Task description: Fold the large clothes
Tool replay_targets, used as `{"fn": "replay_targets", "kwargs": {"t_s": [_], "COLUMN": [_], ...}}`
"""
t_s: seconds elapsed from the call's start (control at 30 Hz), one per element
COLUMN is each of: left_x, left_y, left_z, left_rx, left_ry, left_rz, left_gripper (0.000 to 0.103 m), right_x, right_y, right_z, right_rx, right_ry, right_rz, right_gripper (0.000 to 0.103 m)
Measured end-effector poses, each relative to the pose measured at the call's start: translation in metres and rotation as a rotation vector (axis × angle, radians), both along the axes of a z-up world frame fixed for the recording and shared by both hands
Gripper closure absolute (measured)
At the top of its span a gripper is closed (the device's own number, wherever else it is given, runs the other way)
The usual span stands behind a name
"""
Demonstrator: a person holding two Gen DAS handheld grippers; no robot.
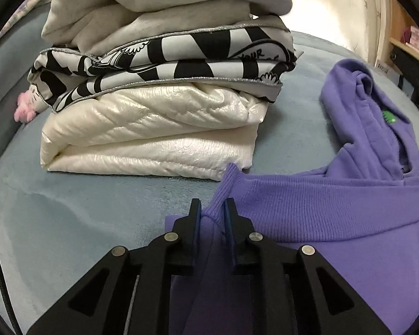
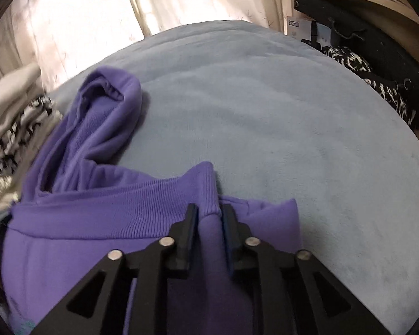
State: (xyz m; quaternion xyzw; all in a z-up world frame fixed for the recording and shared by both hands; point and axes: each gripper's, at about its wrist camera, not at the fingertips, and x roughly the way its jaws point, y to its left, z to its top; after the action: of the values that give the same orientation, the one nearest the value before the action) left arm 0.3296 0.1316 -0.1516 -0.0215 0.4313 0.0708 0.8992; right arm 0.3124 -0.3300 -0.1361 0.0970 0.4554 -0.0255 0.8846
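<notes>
A purple hoodie [image 1: 335, 223] lies on the blue-grey bed cover [image 1: 69, 223], its ribbed hem folded up toward the hood [image 1: 357, 97]. My left gripper [image 1: 211, 209] is shut on the left corner of the ribbed hem. In the right wrist view the hoodie [image 2: 83, 223] spreads to the left, with its hood [image 2: 109, 106] lying farther back. My right gripper [image 2: 208, 212] is shut on the right corner of the ribbed hem. Both grips sit just above the cover [image 2: 293, 139].
A stack of folded clothes [image 1: 159, 111] stands at the back left: a glossy cream quilted coat under a black-and-white garment and pale sweatshirts. It also shows at the left edge in the right wrist view [image 2: 11, 117]. A curtain [image 2: 83, 14] hangs behind; dark items and a shelf [image 2: 363, 42] are at the right.
</notes>
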Motion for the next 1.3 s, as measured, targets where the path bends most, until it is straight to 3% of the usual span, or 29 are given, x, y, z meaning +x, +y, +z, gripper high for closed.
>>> {"fn": "replay_targets", "kwargs": {"t_s": [0.07,0.13,0.27,0.3,0.4,0.47,0.57,0.67,0.73,0.77,0.87,0.93,1.0,1.1,1.2,1.3], "left_x": [-0.005,-0.017,-0.053,-0.061,-0.083,-0.097,-0.109,-0.116,-0.117,-0.118,-0.123,-0.122,-0.118,-0.115,-0.120,-0.132], "left_y": [0.006,0.008,-0.009,-0.014,-0.029,-0.037,-0.042,-0.032,-0.023,-0.019,-0.020,-0.023,-0.024,-0.018,-0.015,-0.022], "left_z": [0.008,0.023,0.053,0.055,0.046,0.034,0.014,0.001,0.004,0.004,0.003,0.003,0.003,0.010,0.023,0.035], "left_rx": [-0.024,-0.001,0.082,0.079,0.011,-0.016,0.076,0.101,0.101,0.084,0.087,0.110,0.112,0.051,0.004,0.015], "left_ry": [-0.007,-0.039,-0.113,-0.100,-0.028,-0.006,0.029,-0.006,-0.002,-0.002,-0.008,-0.006,0.000,0.037,0.049,0.051], "left_rz": [-0.001,0.008,-0.039,-0.055,-0.084,-0.078,-0.029,0.004,0.037,0.036,0.034,0.037,0.042,0.064,0.086,0.083], "left_gripper": [0.080,0.067,0.066,0.067,0.090,0.090,0.090,0.090,0.091,0.091,0.092,0.092,0.092,0.092,0.090,0.086], "right_x": [-0.005,-0.018,-0.048,-0.054,-0.073,-0.081,-0.087,-0.098,-0.102,-0.106,-0.118,-0.125,-0.126,-0.125,-0.132,-0.145], "right_y": [-0.003,-0.004,0.007,0.015,0.046,0.070,0.098,0.095,0.072,0.050,-0.007,-0.014,-0.004,0.006,0.010,0.013], "right_z": [0.009,0.025,0.052,0.054,0.049,0.041,0.019,0.013,0.014,0.010,0.004,0.009,0.012,0.015,0.023,0.032], "right_rx": [0.016,0.009,0.039,0.056,0.103,0.100,-0.003,-0.052,-0.228,-0.268,-0.078,-0.048,-0.103,-0.123,-0.063,0.020], "right_ry": [0.004,-0.025,-0.092,-0.091,-0.057,-0.041,-0.007,-0.049,-0.036,-0.022,-0.001,-0.004,0.003,0.029,0.037,0.038], "right_rz": [-0.014,-0.021,0.021,0.044,0.131,0.188,0.236,0.250,0.111,0.037,-0.012,-0.021,-0.018,-0.002,0.000,0.009], "right_gripper": [0.080,0.080,0.080,0.080,0.080,0.080,0.080,0.079,0.076,0.075,0.103,0.103,0.103,0.095,0.080,0.078]}}
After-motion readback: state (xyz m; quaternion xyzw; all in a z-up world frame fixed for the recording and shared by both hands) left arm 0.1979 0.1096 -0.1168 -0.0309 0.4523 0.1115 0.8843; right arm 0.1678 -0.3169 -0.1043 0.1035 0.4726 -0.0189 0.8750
